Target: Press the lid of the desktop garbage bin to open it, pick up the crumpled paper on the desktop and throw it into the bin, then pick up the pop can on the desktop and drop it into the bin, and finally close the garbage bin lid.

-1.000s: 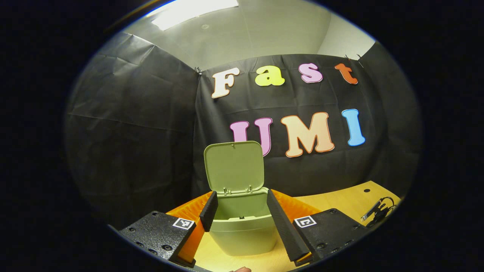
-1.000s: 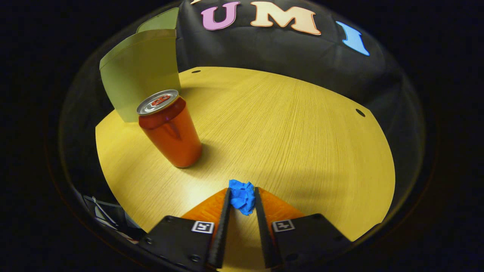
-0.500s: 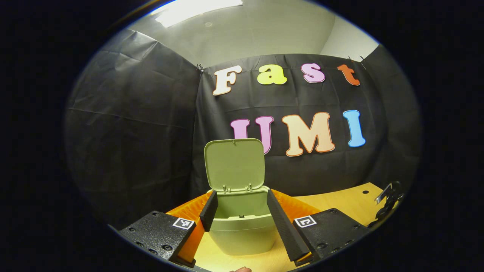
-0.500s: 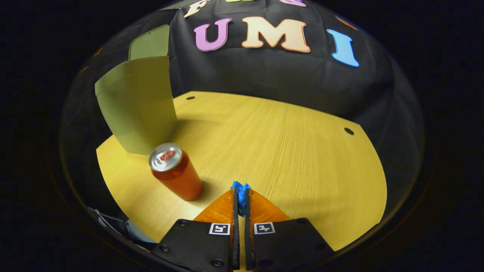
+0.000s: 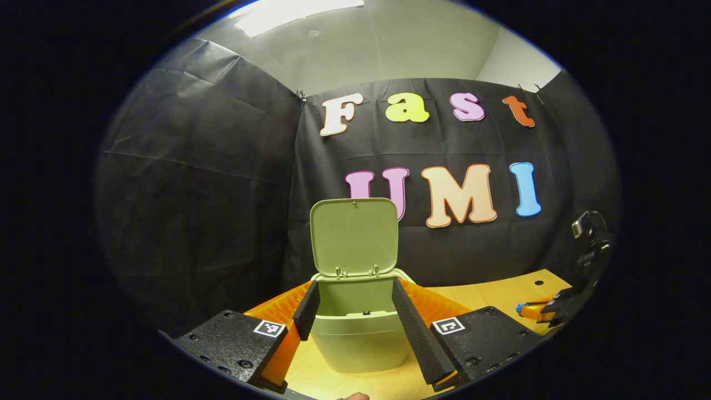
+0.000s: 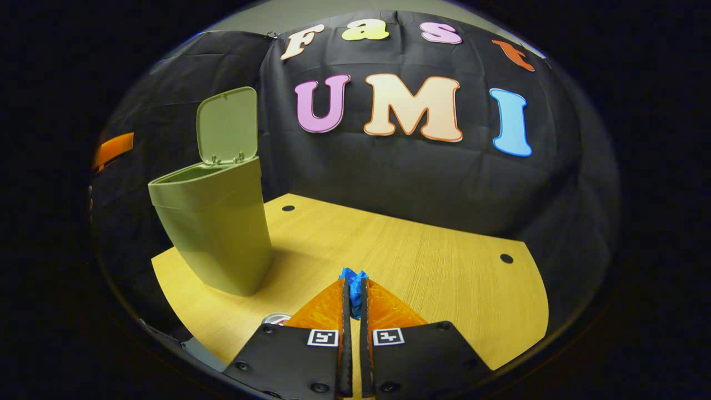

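Blue crumpled paper (image 6: 354, 290) sat pinched between the right gripper (image 6: 353, 300) fingers, which were pressed nearly together on it, so that just a tuft of it showed past their tips. In the right gripper view that gripper was raised above the wooden desk (image 6: 422, 261), with the paper off the surface. The green bin (image 6: 214, 228) stood to the left and farther back on the desk, its lid (image 6: 228, 125) swung up and standing nearly upright against the black cloth wall (image 6: 422, 172). The rim of the bin was open and its inside was in shadow. Low in that view, just left of the gripper's body, a small part of the can's (image 6: 275, 319) silver top peeked out; the rest of the can was hidden. Two dark holes marked the desk, one near the bin and one at the far right.

In the left gripper view, the left gripper (image 5: 355, 303) was spread wide, its fingers well apart and touching nothing. The bin (image 5: 361, 333) stood between them farther off, framed by the two fingers, with the lid (image 5: 354, 236) raised above it. At the far right edge of that view the right gripper (image 5: 547, 311) appeared above the desk (image 5: 489, 294), with cables and hardware above it.
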Motion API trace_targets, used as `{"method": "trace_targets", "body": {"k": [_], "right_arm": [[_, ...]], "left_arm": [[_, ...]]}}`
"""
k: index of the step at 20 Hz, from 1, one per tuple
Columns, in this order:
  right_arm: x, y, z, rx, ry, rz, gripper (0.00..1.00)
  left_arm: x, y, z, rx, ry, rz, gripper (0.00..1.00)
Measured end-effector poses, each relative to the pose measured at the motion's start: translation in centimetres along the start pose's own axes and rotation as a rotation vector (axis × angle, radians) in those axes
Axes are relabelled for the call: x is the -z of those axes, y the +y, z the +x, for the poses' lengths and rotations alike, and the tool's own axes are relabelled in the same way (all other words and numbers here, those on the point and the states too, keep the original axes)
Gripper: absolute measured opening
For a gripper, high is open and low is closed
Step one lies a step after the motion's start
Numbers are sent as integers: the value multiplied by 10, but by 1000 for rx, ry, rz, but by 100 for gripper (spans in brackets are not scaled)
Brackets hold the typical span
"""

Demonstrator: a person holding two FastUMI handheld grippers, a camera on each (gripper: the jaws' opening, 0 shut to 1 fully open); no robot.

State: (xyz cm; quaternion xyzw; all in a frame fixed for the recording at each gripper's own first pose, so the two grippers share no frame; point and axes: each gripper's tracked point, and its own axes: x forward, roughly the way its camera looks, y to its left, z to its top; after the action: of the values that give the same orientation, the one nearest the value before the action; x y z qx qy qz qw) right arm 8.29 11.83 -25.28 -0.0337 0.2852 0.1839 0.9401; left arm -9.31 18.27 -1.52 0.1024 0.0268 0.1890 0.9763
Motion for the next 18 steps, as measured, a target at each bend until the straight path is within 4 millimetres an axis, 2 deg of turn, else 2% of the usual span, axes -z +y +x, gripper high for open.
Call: {"method": "trace_targets", "body": {"k": [1,6,11,12,15,18], "right_arm": [[-19,5,-3,-9,-33,1,8],[-83,32,-11,-44,-164,-42,7],[-117,70,-5,-105,-225,-71,8],[-127,85,-3,-131,-235,-66,7],[-156,127,4,-183,-282,-79,7],[-163,156,11,-216,-291,-94,9]], "left_arm": [[2,4,1,-7,4,2,85],[12,21,-3,-23,26,-13,85],[23,42,-5,-44,51,-5,85],[26,47,-6,-48,58,-4,81],[35,67,-9,-64,74,1,81],[42,82,-11,-78,86,-6,81]]}}
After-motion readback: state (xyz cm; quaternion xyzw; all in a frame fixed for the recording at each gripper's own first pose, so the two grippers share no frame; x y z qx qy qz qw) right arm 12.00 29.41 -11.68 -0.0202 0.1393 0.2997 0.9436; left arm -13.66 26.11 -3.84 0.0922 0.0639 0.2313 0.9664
